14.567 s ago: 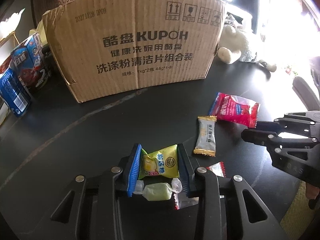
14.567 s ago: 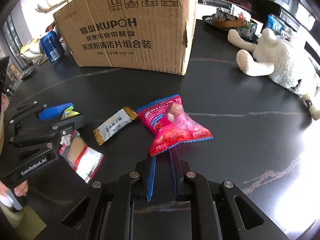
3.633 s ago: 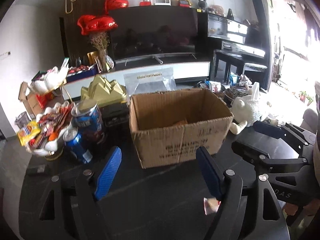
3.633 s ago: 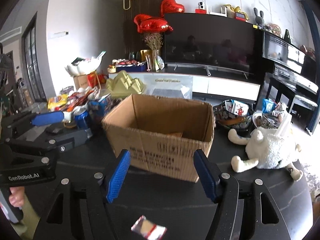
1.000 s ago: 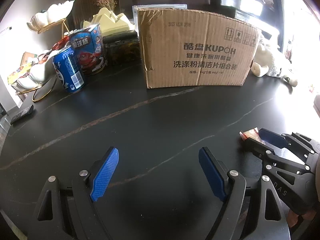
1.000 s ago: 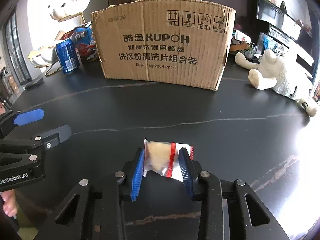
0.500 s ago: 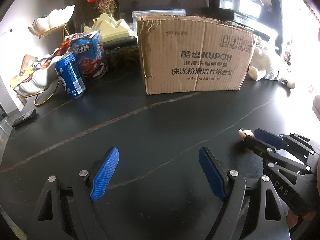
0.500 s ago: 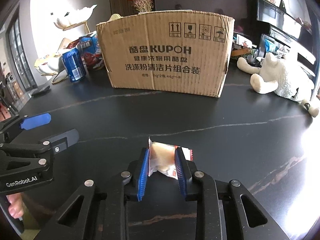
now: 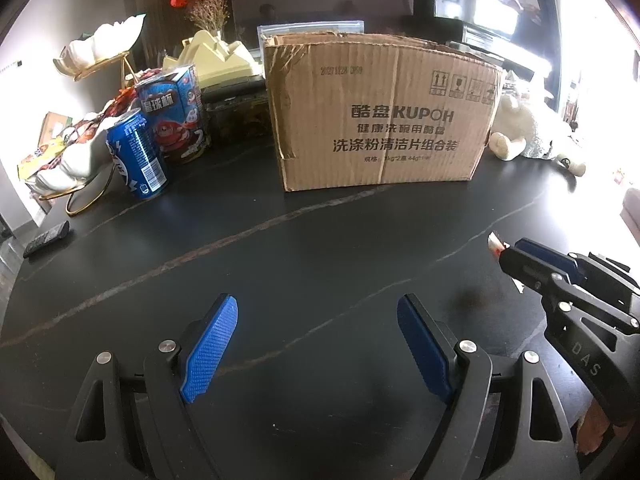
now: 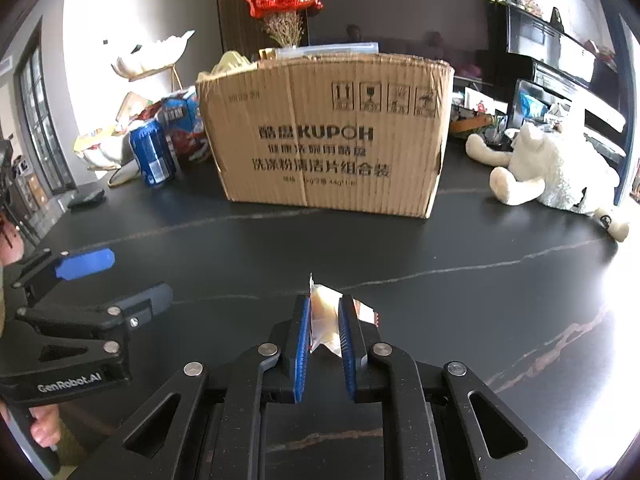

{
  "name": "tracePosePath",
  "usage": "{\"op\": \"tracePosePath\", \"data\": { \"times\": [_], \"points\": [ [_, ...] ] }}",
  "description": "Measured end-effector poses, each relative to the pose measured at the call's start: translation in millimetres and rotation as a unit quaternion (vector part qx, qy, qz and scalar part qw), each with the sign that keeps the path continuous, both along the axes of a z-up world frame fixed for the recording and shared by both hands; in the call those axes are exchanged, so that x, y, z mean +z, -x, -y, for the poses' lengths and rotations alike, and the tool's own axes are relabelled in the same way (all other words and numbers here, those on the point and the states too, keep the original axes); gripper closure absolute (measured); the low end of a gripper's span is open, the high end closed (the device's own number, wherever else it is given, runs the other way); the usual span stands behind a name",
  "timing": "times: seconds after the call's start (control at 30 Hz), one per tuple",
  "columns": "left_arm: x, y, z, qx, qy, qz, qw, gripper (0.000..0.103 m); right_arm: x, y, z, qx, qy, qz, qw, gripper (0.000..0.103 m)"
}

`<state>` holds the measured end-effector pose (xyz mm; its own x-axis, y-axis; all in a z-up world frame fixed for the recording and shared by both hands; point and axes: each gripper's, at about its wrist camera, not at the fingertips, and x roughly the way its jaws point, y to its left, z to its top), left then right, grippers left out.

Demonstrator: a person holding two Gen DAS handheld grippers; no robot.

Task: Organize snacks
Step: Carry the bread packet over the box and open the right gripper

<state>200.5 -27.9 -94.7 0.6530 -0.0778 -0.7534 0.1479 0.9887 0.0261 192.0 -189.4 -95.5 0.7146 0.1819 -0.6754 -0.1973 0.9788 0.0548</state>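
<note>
A small clear snack packet with a red stripe [image 10: 323,316] is squeezed between the blue pads of my right gripper [image 10: 324,312], lifted just above the black table. In the left wrist view only the packet's tip [image 9: 495,243] pokes out of the right gripper [image 9: 516,258] at the right edge. My left gripper [image 9: 316,340] hangs open over bare tabletop with nothing between its pads; it also shows at the left of the right wrist view [image 10: 100,280]. The open cardboard box [image 10: 328,140] stands upright behind, its printed side facing me.
Left of the box [image 9: 380,112] stand a blue can [image 9: 136,154] and a blue snack tub [image 9: 174,114]. A white tiered dish with snacks [image 9: 60,160] and a remote [image 9: 46,238] sit far left. A white plush toy [image 10: 552,172] lies to the right.
The right gripper's jaws closed tight on the red-striped packet and lifted it a little off the table. The left gripper stayed open and almost still.
</note>
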Motion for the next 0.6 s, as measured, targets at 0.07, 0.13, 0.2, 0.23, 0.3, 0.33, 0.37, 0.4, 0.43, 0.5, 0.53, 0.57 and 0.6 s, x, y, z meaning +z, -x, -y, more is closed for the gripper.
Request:
{"op": "tracePosePath", "data": {
  "times": [0.07, 0.13, 0.2, 0.23, 0.3, 0.33, 0.37, 0.4, 0.43, 0.5, 0.53, 0.57, 0.6],
  "points": [
    [5, -1, 0, -0.002, 0.016, -0.005, 0.9999, 0.021, 5, 1, 1, 0.001, -0.007, 0.005, 1.0, 0.088],
    [11, -1, 2, 0.001, 0.013, 0.0, 0.9999, 0.021, 9, 2, 2, 0.002, -0.009, 0.009, 1.0, 0.088],
    [17, -1, 3, 0.003, 0.007, 0.006, 0.9999, 0.021, 14, 3, 2, 0.003, -0.011, 0.014, 1.0, 0.088],
    [20, -1, 3, 0.004, 0.008, 0.008, 0.9999, 0.021, 17, 3, 3, 0.004, -0.013, 0.016, 1.0, 0.088],
    [27, -2, 4, 0.005, 0.008, 0.013, 0.9999, 0.021, 22, 4, 3, 0.005, -0.015, 0.02, 1.0, 0.088],
    [30, -2, 4, 0.006, 0.006, 0.016, 0.9998, 0.021, 25, 4, 3, 0.006, -0.017, 0.022, 1.0, 0.088],
    [35, -3, 6, 0.005, 0.002, 0.021, 0.9998, 0.021, 28, 4, 4, 0.006, -0.018, 0.025, 0.999, 0.088],
    [38, -3, 7, 0.003, 0.0, 0.023, 0.9997, 0.021, 31, 4, 4, 0.006, -0.02, 0.028, 0.999, 0.088],
    [41, -3, 8, 0.003, -0.003, 0.026, 0.9997, 0.021, 35, 3, 5, 0.005, -0.022, 0.031, 0.999, 0.088],
    [48, -4, 8, 0.002, -0.006, 0.031, 0.9995, 0.021, 41, 2, 7, 0.005, -0.026, 0.037, 0.999, 0.088],
    [52, -5, 8, 0.001, -0.007, 0.034, 0.9994, 0.021, 45, 1, 7, 0.004, -0.027, 0.04, 0.999, 0.088],
    [55, -6, 9, 0.0, -0.008, 0.036, 0.9993, 0.021, 50, 0, 8, 0.003, -0.027, 0.046, 0.999, 0.088],
    [59, -8, 9, 0.001, -0.008, 0.039, 0.9992, 0.021, 54, -1, 7, 0.002, -0.028, 0.05, 0.998, 0.088]
  ]
}}
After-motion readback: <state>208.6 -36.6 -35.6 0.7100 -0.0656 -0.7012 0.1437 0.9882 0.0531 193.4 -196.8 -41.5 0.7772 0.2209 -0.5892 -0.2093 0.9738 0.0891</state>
